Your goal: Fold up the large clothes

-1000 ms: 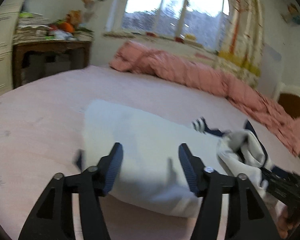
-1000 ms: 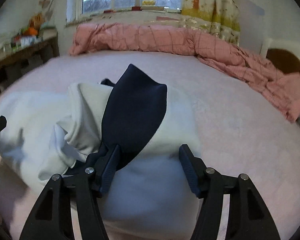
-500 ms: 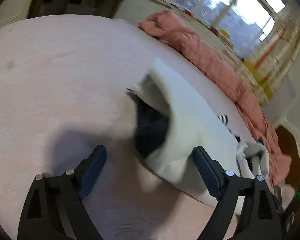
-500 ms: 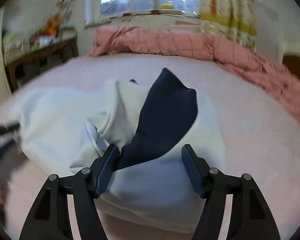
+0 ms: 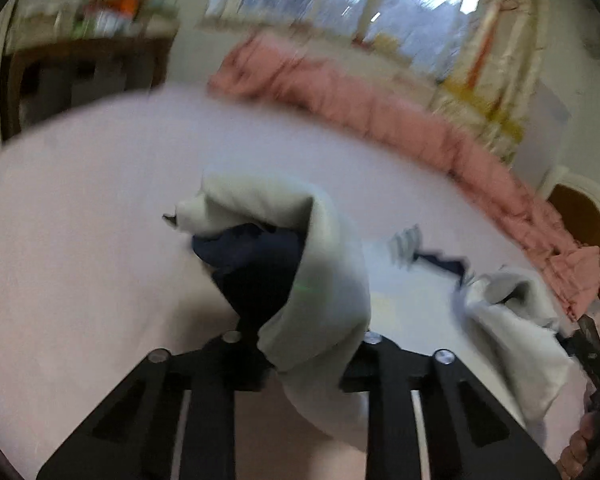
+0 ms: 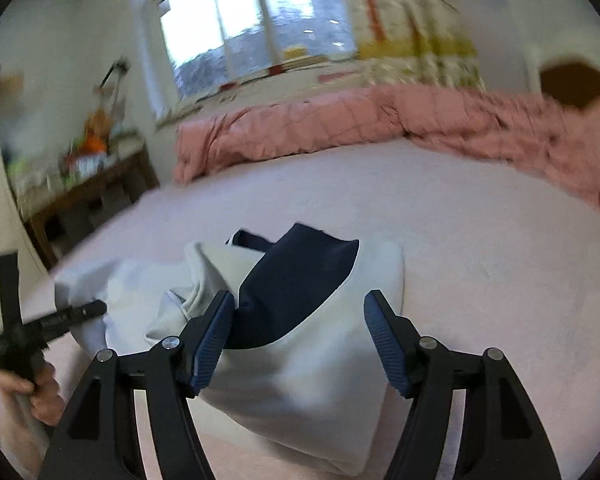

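Since half a second ago, left gripper [image 5: 300, 344] has gone from spread wide beside the garment [image 5: 324, 280] to closing on it: jaws pinch a bunched fold of pale cloth with dark navy lining, lifted off the bed [image 5: 80, 240]. Right gripper [image 6: 296, 340] has its jaws apart; blue pads [image 6: 212, 336] straddle the garment's navy panel, left pad touching cloth, no pinch. Garment lies mid-bed, on the pink sheet. Pink quilt [image 6: 340, 128] is heaped along the far edge. Both views motion-blurred.
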The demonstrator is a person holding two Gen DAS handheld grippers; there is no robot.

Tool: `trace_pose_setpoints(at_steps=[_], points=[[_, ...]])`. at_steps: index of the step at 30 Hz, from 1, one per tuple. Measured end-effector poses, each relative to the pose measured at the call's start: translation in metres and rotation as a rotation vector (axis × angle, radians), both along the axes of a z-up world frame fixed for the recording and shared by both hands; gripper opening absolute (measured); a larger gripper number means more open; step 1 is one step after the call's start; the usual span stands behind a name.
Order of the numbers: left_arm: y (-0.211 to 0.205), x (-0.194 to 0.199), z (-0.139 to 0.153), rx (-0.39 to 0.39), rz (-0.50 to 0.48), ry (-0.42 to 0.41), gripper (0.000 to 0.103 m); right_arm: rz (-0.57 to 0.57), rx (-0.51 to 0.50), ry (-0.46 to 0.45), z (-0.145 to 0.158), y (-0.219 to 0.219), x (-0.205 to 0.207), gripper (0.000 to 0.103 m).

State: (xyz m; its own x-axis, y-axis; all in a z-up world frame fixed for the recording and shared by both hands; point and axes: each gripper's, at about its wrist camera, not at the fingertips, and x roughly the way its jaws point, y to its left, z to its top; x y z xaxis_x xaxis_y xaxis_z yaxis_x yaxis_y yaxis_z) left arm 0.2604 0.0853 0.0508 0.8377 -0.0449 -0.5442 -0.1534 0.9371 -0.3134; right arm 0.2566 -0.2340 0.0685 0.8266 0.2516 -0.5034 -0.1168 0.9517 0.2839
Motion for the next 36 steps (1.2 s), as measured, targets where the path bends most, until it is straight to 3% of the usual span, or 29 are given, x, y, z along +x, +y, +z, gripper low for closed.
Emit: trace_pose_setpoints(at_steps=[2,6,8,10,13,15,18,20,22,26,27,29,32,35,36], points=[[-0.014,-0.008,0.019,0.016,-0.028,-0.085,0.018,0.009,0.062,0.05,-0.01,-0.012,0.009,0.07],[-0.049,-0.021,0.048,0.07,-0.114,-0.216,0.017,0.129,0.209,0.167,-0.041,-0.009,0.03,0.071],[-0.063,-0.028,0.057,0.081,-0.152,-0.26,0.017,0.138,0.141,0.146,-0.04,0.005,0.028,0.071],[-0.074,-0.032,0.063,0.074,-0.196,-0.285,0.017,0.223,0.088,0.139,-0.039,0.021,0.024,0.071],[-0.09,-0.035,0.068,0.091,-0.276,-0.321,0.017,0.386,0.154,0.179,-0.043,0.035,0.021,0.071],[-0.107,-0.035,0.069,0.114,-0.356,-0.333,0.017,0.339,0.144,0.174,-0.041,0.033,0.02,0.07],[-0.135,-0.037,0.063,0.17,-0.49,-0.34,0.017,0.299,0.295,0.182,-0.034,0.003,0.017,0.069],[-0.156,-0.037,0.055,0.214,-0.551,-0.318,0.017,0.239,0.397,0.127,-0.02,-0.028,0.009,0.069],[-0.174,-0.035,0.045,0.25,-0.582,-0.289,0.017,0.129,0.411,0.072,-0.007,-0.062,-0.001,0.069],[-0.195,-0.036,0.019,0.3,-0.66,-0.231,0.017,-0.281,0.283,0.019,0.001,-0.125,-0.025,0.069],[-0.2,-0.037,0.014,0.326,-0.688,-0.218,0.017,-0.33,0.269,0.026,-0.002,-0.134,-0.026,0.069],[-0.215,-0.04,0.0,0.399,-0.732,-0.179,0.017,-0.343,0.295,0.05,-0.008,-0.144,-0.025,0.069],[-0.232,-0.038,-0.017,0.473,-0.719,-0.133,0.018,-0.272,0.31,0.05,-0.009,-0.132,-0.017,0.069],[-0.228,-0.036,-0.015,0.409,-0.723,-0.131,0.021,-0.244,0.048,0.032,0.004,-0.086,-0.013,0.069],[-0.226,-0.036,-0.016,0.385,-0.726,-0.13,0.021,-0.216,0.004,0.018,0.006,-0.072,-0.012,0.069]])
